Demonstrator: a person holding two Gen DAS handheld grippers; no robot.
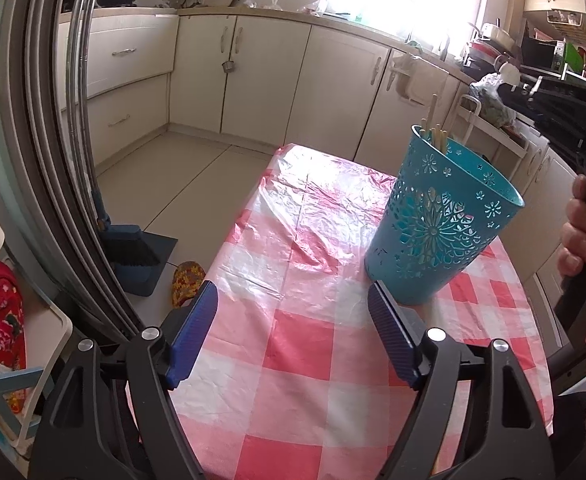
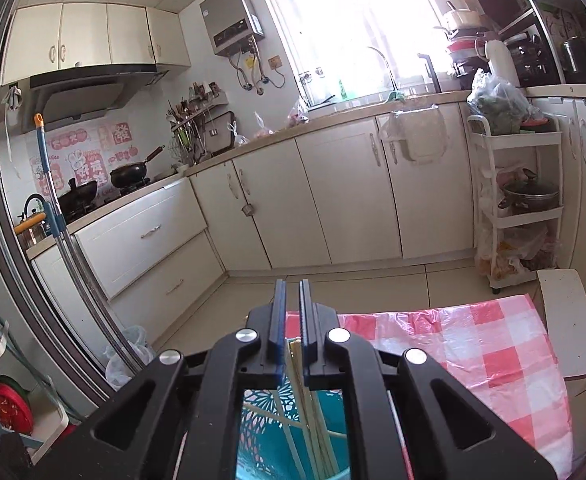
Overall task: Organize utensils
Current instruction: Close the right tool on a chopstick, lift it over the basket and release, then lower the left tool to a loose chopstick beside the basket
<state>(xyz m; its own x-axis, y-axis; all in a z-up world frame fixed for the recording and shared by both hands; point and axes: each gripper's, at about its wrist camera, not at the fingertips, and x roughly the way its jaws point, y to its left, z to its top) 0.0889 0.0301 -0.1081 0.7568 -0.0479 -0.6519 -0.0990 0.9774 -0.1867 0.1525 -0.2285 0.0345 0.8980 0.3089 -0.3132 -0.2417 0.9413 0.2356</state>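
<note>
— Blue pads of your left gripper [image 1: 293, 336] stand wide apart over the checked tablecloth [image 1: 293, 360], holding nothing; the teal basket [image 1: 445, 216] sits just ahead and to the right of them, its base close by the right-hand pad.

— And your right gripper [image 2: 291, 312]?

— Its pads are drawn nearly together, a thin gap between them; pale chopsticks [image 2: 299, 384] pass below that gap and run down into the basket [image 2: 269, 432] directly beneath; whether you pinch them, I cannot tell.

— So which way do they lie?

— Their long axis runs roughly along your right fingers, tips downward in the basket; your right hand is the nearer one, straight above the opening.

— Count?

— One basket; about four chopstick ends [image 1: 437, 134] show above its far rim from the left view, though some may be hidden; nothing else lies on the cloth that you can see.
</note>
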